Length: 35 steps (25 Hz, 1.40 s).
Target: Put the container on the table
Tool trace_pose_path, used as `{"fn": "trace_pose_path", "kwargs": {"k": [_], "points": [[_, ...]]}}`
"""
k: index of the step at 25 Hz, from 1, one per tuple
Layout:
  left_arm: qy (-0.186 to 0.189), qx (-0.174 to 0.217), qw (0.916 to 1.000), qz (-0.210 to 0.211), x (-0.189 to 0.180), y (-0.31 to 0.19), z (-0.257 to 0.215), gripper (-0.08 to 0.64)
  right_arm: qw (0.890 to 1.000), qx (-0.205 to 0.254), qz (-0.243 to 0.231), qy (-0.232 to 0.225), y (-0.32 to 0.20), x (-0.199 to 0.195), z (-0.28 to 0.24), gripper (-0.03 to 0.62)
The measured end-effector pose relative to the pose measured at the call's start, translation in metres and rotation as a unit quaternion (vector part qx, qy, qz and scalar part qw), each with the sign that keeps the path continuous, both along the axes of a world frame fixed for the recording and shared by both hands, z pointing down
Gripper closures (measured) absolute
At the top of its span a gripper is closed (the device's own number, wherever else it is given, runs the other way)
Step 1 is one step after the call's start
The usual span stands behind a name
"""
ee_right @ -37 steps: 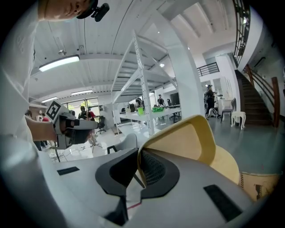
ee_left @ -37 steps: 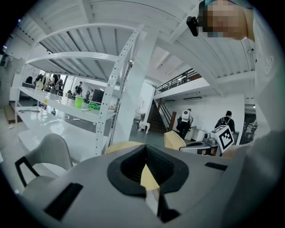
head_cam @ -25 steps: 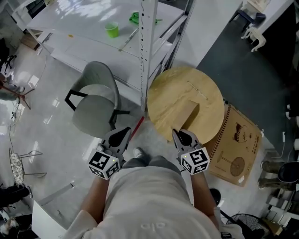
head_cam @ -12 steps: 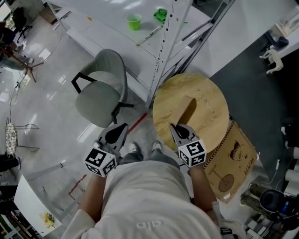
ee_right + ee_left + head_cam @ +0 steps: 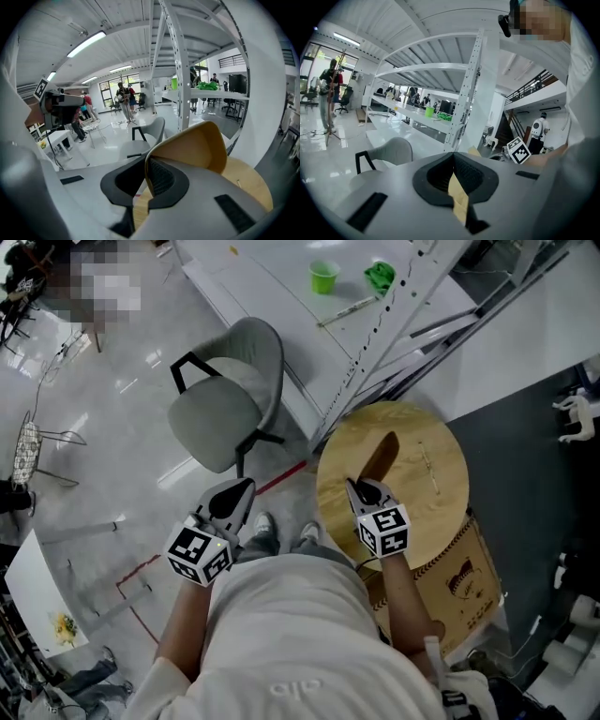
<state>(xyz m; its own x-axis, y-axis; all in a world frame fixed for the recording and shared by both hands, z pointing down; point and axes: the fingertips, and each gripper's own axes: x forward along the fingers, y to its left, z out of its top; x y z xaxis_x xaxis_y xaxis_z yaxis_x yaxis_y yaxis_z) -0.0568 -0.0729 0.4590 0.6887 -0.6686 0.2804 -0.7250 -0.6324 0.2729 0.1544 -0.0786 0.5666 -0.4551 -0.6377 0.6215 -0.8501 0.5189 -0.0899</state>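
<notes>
Turned a little on the spot, still pinching the tan container (image 5: 380, 454) in the right gripper (image 5: 355, 487) over the round table (image 5: 433, 486) beneath it, left gripper (image 5: 244, 487) closed tight, so probably only lowering remaining.

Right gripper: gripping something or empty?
Gripping. In the right gripper view, the right gripper has its fingers closed on the thin curved wall of the tan container.
</notes>
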Motion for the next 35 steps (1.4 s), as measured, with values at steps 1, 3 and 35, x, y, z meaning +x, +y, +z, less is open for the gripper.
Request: {"fn": "trace_pose_path", "kwargs": {"k": [1,3,35], "points": [[-0.002,-0.002,1.0000,-0.009,-0.003,0.001,0.002,0.545,1.000,-0.005,-0.006,0.003,-0.003,-0.001,0.005,0.554],[-0.006,-0.006,0.9996,-0.025,-0.009,0.003,0.005,0.545,1.000,-0.015,-0.016,0.010,-0.009,-0.003,0.016,0.554],[-0.039,-0.041,0.9800,-0.191,-0.074,0.036,0.026,0.545,0.965,-0.171,-0.105,0.166,-0.061,-0.003,0.188,0.551]]}}
